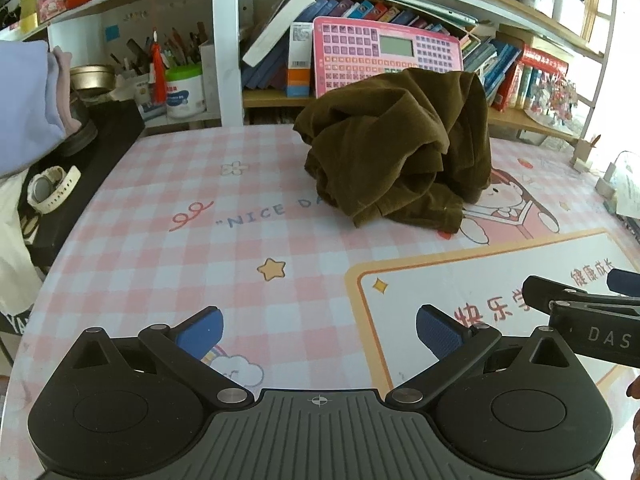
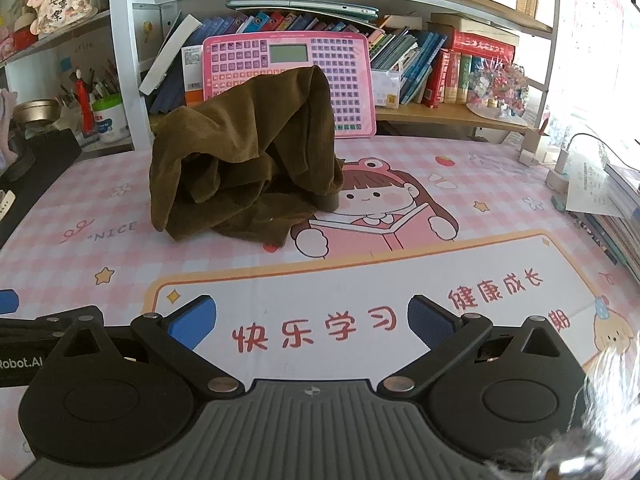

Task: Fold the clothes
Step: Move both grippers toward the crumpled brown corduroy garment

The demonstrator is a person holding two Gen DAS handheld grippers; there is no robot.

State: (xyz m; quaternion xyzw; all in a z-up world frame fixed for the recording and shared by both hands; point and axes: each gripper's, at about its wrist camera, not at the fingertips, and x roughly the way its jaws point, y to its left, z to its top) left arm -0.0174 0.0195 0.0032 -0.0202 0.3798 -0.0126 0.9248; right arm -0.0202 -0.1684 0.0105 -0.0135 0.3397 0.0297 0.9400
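Observation:
A dark olive-brown garment (image 1: 400, 148) lies crumpled in a heap on the pink checked table mat (image 1: 200, 240), towards the far side; it also shows in the right wrist view (image 2: 244, 160). My left gripper (image 1: 320, 334) is open and empty, low over the near part of the mat, well short of the garment. My right gripper (image 2: 312, 324) is open and empty over the white panel with red characters (image 2: 360, 300). Its fingers (image 1: 560, 300) show at the right edge of the left wrist view.
A pink toy keyboard (image 2: 288, 76) leans on the bookshelf right behind the garment. Books (image 2: 420, 64) fill the shelf. A white jar (image 1: 185, 90) and pens stand back left. A watch (image 1: 48, 190) and folded clothes (image 1: 28, 104) lie left. Papers and books (image 2: 600, 200) lie right.

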